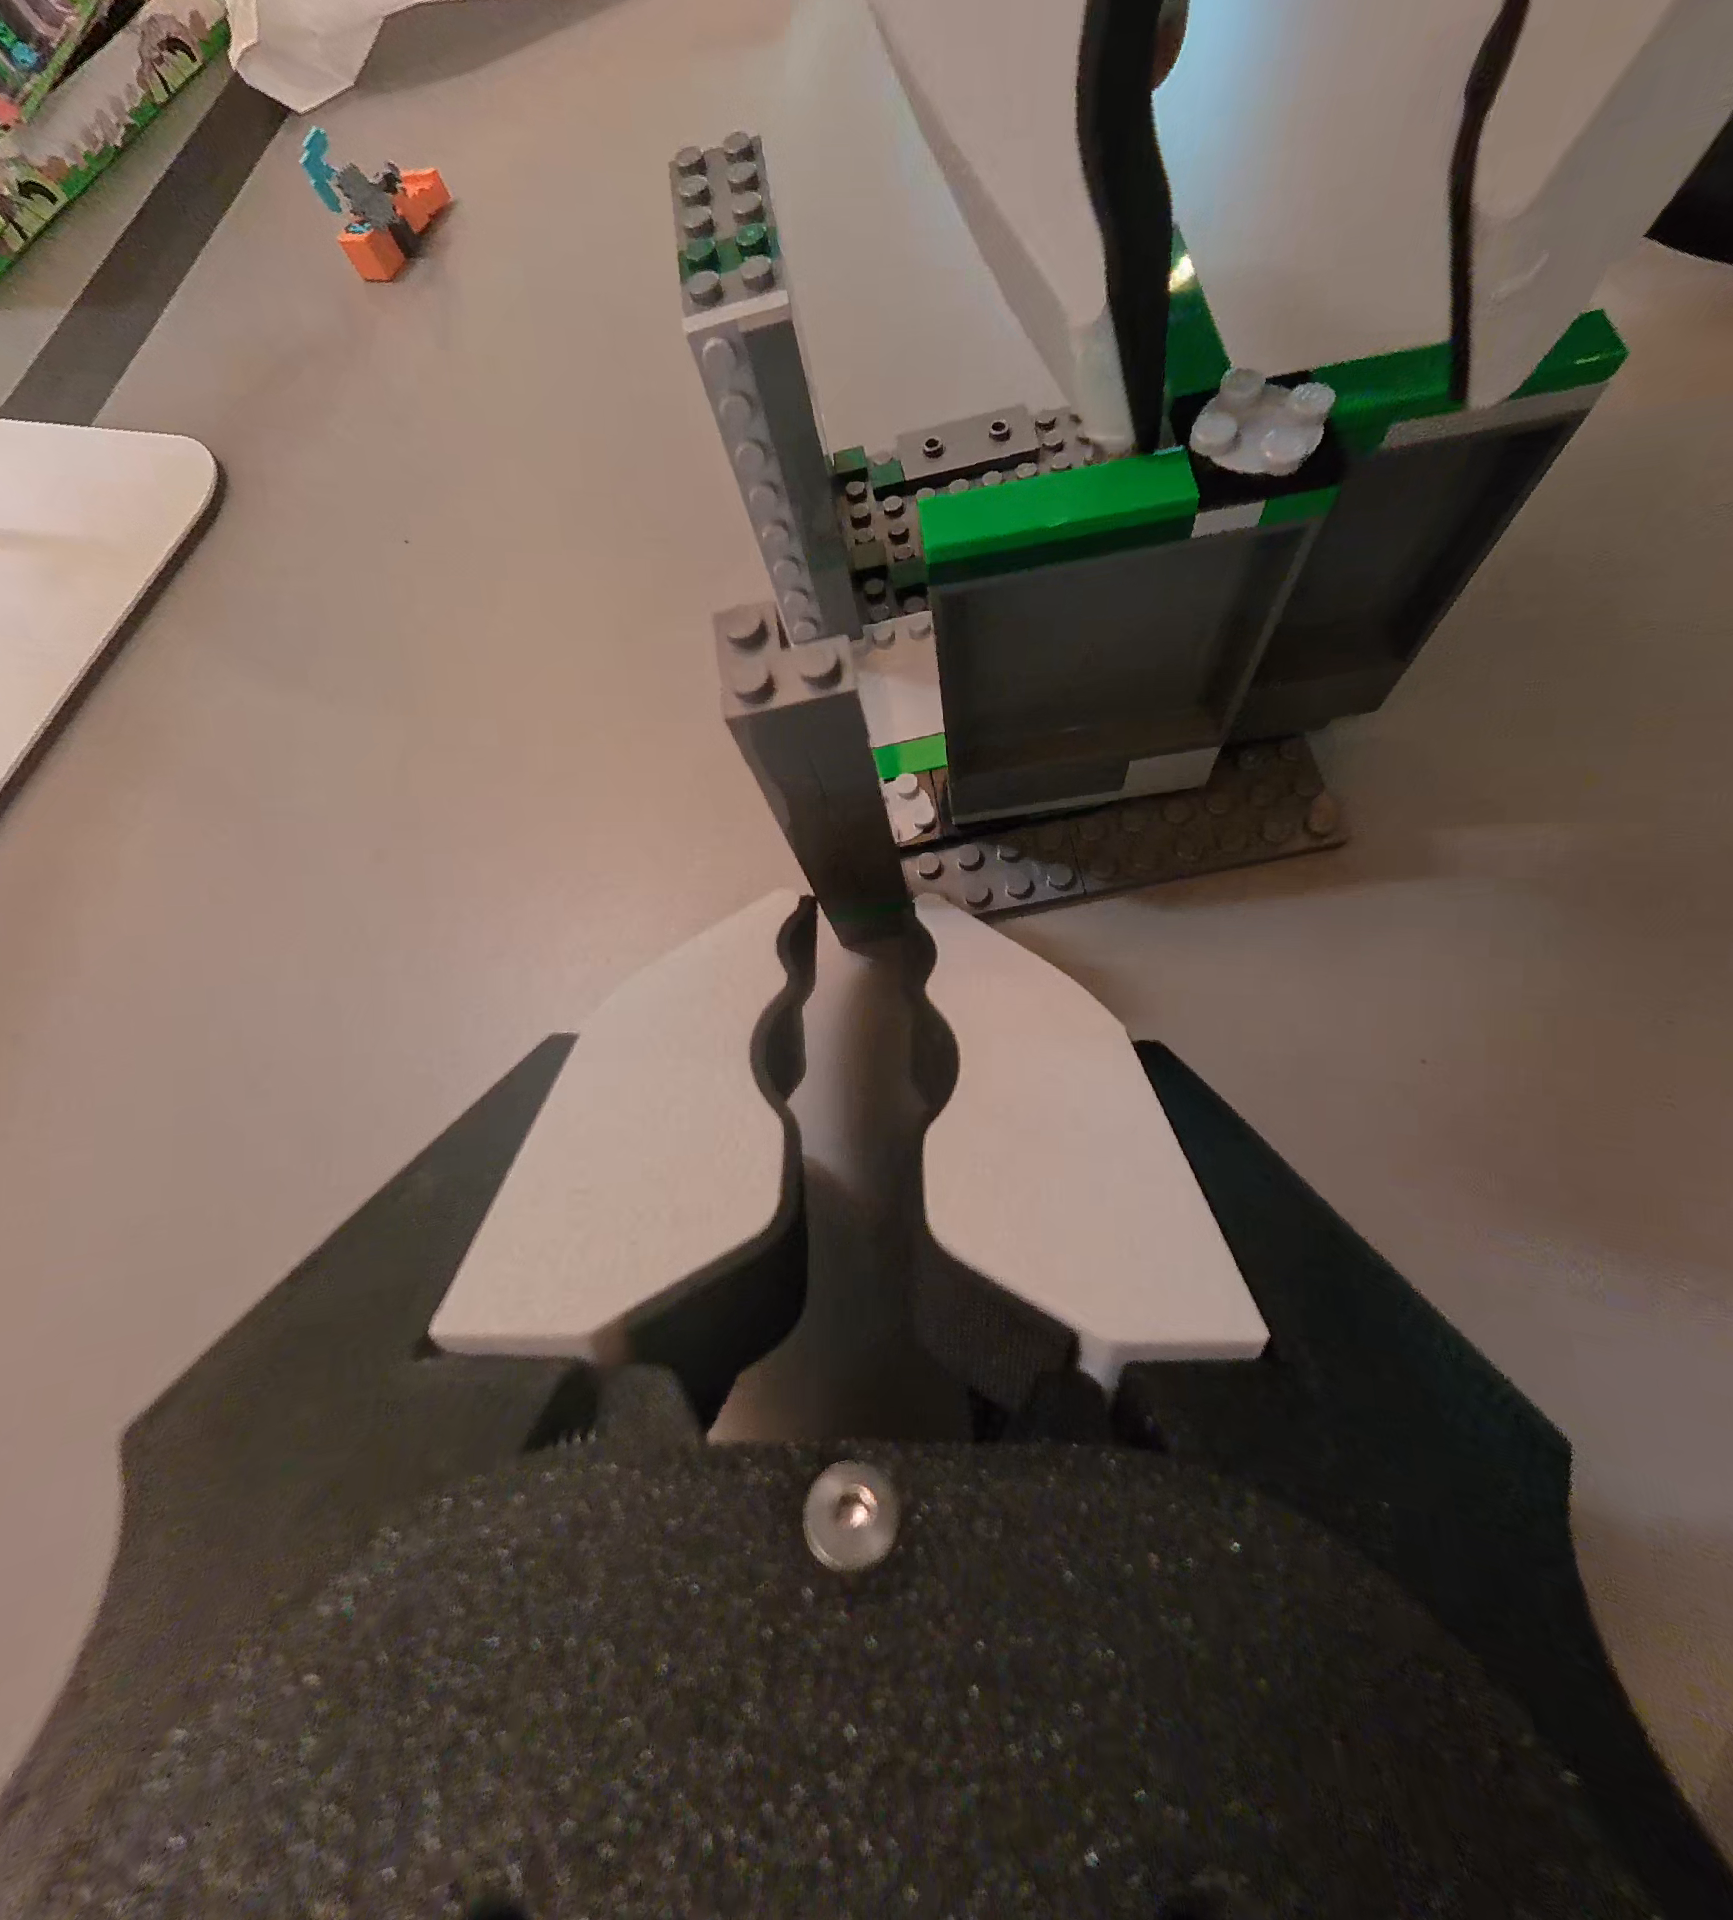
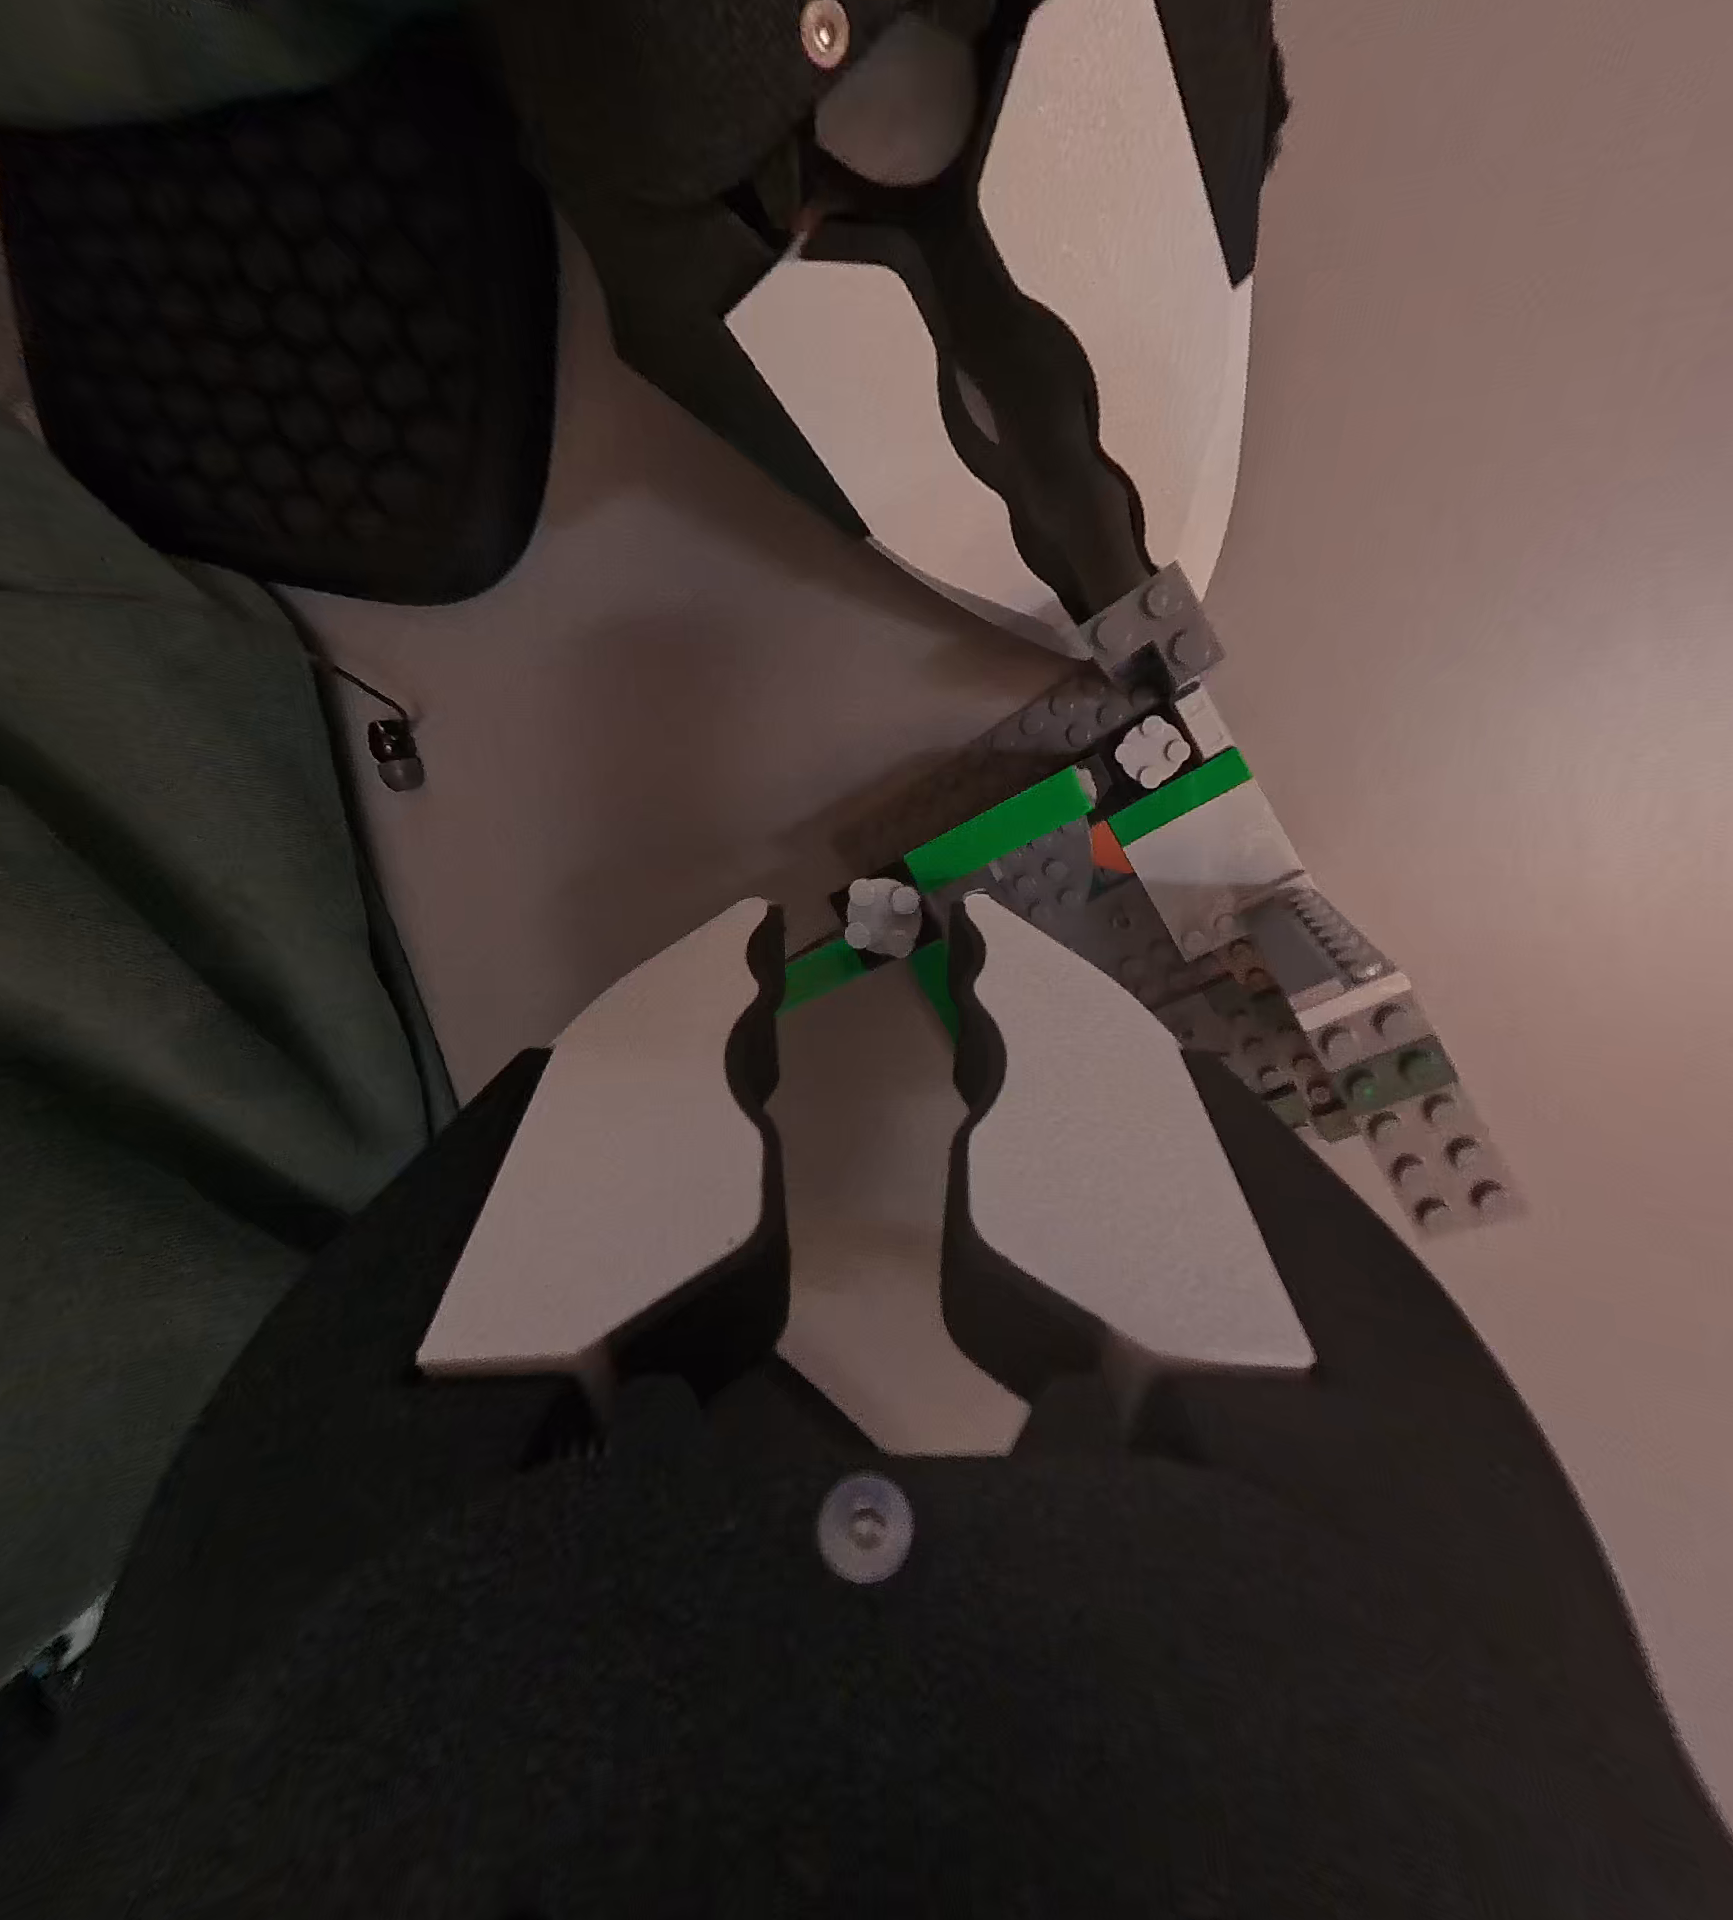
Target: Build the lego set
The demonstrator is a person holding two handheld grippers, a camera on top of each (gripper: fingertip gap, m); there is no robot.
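The light was dim and warm. Edges bent like a fishbowl. The table (image 1: 426, 727) had soft shadows. Close parts looked blurry and grainy.

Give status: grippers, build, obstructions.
Left gripper pinching dark grey pillar at build's corner. Right gripper straddling round grey stud piece on green wall top, grip unclear. Nothing in the way.

We find no legible text, numbers, brand marks or signs in either view. The printed green box (image 1: 5, 156) at the far left of the table (image 1: 426, 779) carries coloured artwork only; any lettering on it is too small and blurred to read. The bricks of the grey and green model (image 1: 1080, 582) bear no readable markings.
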